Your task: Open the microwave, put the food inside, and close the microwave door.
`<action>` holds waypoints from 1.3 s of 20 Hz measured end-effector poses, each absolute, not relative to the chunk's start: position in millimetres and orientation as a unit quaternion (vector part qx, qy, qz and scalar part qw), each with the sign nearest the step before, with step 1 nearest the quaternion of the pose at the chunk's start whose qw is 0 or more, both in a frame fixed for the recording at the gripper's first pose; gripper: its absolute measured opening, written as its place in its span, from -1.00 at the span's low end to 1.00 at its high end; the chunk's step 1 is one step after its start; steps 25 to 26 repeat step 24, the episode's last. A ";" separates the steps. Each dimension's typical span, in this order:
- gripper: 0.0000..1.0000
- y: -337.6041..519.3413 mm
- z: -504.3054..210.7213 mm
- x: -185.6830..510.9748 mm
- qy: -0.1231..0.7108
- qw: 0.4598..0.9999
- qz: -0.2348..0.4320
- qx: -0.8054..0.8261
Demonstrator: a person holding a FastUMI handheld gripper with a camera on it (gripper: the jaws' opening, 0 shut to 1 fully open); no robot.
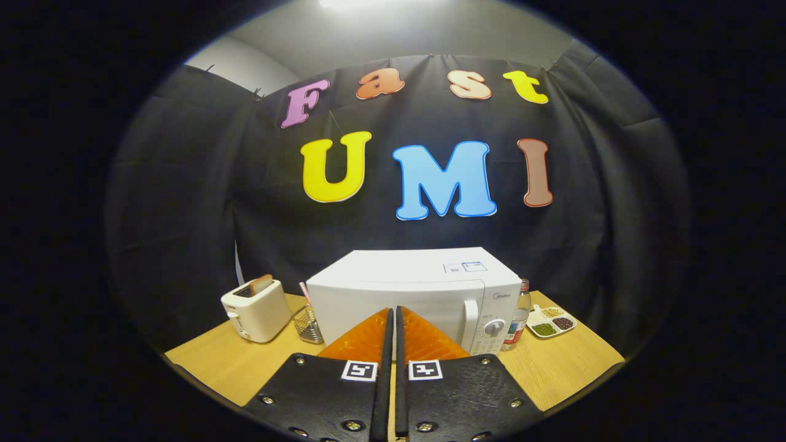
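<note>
The wooden bench (565, 368) carries a white, boxy microwave (411, 294) at its back edge, door closed, straight beyond the gripper (393, 319). Its upright handle (470, 325) lies just right of the fingers, which are pressed together, holding nothing. A small sectioned dish of food (551, 321) sits near the right edge.

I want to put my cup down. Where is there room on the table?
Bare wood lies in front of the toaster, and on the table near the snack dish. It is crowded beside the microwave: a wire basket on one side, a bottle on the other. The gripper is shut, holding nothing.
</note>
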State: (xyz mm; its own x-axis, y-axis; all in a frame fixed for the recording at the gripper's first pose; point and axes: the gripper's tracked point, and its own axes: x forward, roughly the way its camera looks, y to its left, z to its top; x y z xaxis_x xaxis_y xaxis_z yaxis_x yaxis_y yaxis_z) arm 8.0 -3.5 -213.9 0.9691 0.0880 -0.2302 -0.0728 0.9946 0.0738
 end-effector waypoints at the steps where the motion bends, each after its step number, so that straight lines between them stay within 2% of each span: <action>1: -0.91 -3.4 -197.3 3.8 0.106 0.993 0.040 0.025; 7: -0.91 -6.6 -99.0 -13.6 0.030 0.999 0.026 0.000; 11: -0.85 -1.6 -58.0 -18.6 0.005 1.000 0.014 -0.004; 14: 0.54 -17.9 -49.2 -16.9 0.005 0.999 -0.040 0.000; 17: 0.72 -15.6 -42.9 -12.3 0.000 0.999 -0.044 -0.009; 18: 0.88 -11.6 -49.0 -13.5 0.009 0.999 -0.039 -0.006; 22: 0.90 -6.1 -62.3 -8.6 0.035 0.999 -0.010 0.008; 26: 0.90 -3.3 -62.6 -5.7 0.023 1.000 0.003 0.007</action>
